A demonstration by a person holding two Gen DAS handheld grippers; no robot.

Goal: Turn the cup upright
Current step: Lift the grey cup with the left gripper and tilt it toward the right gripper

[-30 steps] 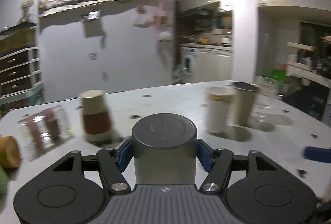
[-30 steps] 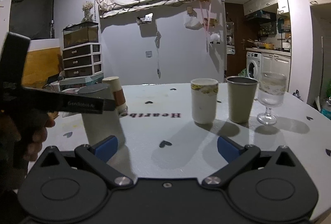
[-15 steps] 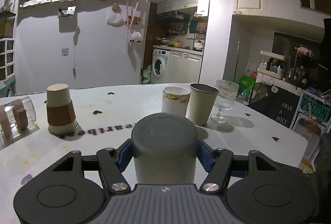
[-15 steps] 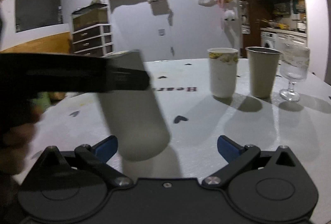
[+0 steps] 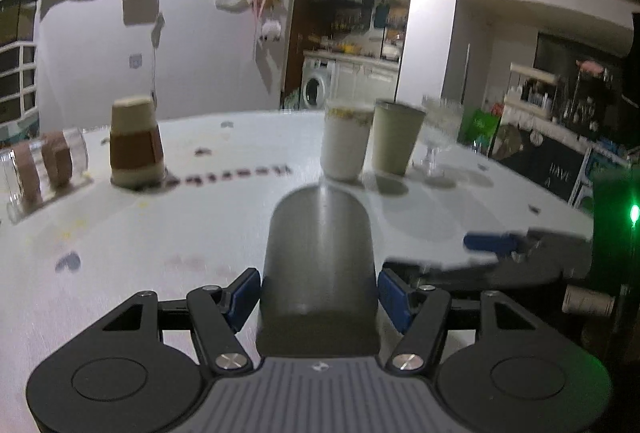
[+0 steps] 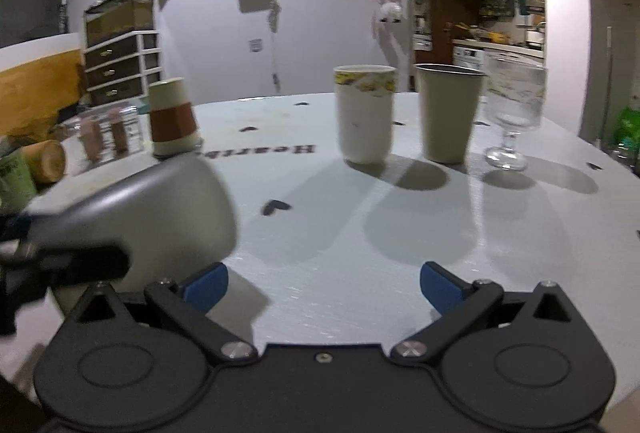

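My left gripper is shut on a grey metal cup and holds it above the white table, lying along the fingers with its closed base pointing away. The same grey cup shows blurred at the left of the right wrist view, tilted on its side in the air. My right gripper is open and empty over the table's near part; one of its blue fingertips shows at the right of the left wrist view.
An upside-down paper cup with a brown sleeve stands at the back left. A glass lies on its side beside it. A white paper cup, a grey tumbler and a wine glass stand upright at the back right.
The left gripper has turned the grey cup from standing upside down to lying tipped forward in the air. The right gripper has stayed open and shifted slightly.
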